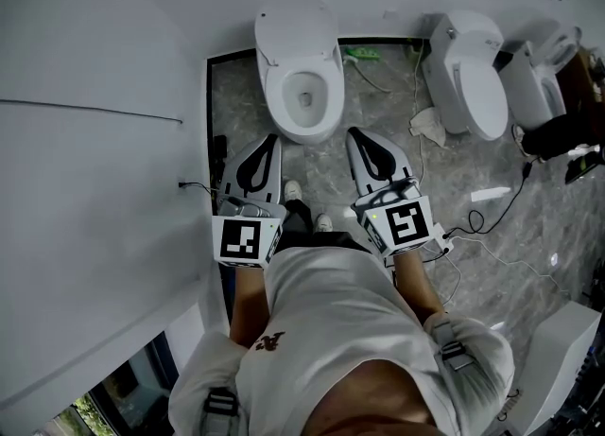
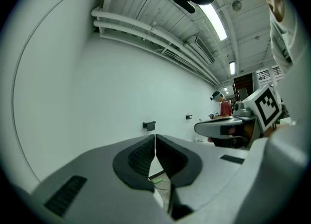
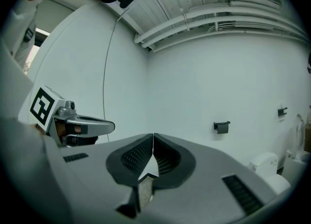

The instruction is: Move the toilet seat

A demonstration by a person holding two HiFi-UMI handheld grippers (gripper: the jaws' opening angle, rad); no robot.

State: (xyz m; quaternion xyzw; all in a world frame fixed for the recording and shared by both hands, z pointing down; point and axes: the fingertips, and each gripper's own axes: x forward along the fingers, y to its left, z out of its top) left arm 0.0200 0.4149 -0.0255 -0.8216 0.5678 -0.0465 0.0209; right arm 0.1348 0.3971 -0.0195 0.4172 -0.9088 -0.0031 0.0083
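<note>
Both pairs of jaws are clenched on nothing. In the left gripper view the dark ribbed pads of our left gripper meet in a thin seam with only white wall beyond them. In the right gripper view our right gripper shows the same closed seam, again with nothing between the pads.

In the head view the two grippers sit side by side at centre frame. Their tips point up the picture and stop short of the bowl without touching it.

Just above them, at upper centre, stands the white ceramic toilet. The white oval toilet seat seems to lie flat on its rim, with the white lid tipped back behind it. A second white toilet with its lid closed stands well apart at upper right, on the grey marbled floor.

We judge the seat to be stiff moulded plastic, light, glossy and rather slippery, and hinged at the back. The front lip, farthest from the hinge, looks the best hold, though the jaws must open first. If it slipped it would likely drop with a bang.
</note>
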